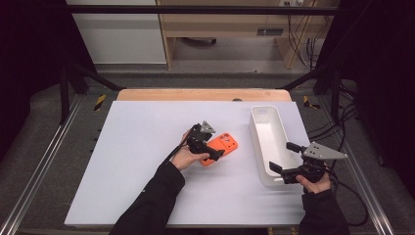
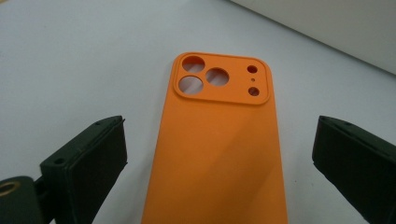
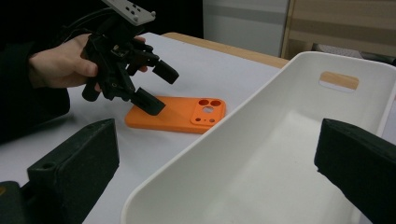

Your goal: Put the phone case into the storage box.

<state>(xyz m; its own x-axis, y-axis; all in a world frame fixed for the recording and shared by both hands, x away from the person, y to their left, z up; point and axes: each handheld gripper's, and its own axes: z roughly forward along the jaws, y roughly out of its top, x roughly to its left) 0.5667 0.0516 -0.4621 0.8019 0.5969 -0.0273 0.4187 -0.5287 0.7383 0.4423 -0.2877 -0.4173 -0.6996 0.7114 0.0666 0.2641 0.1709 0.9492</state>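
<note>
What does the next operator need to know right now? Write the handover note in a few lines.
Left gripper: jaws open, straddling the near end of the orange phone case, pads not touching it.
Right gripper: jaws open, holding nothing, poised at the near end of the white bin.
Case: flat on the white table, back up, camera cut-outs at the far end, beside the bin.
Done: left gripper lined up on the case.
Left, probably: close on the case, lift it, place it in the bin, which looks empty.
</note>
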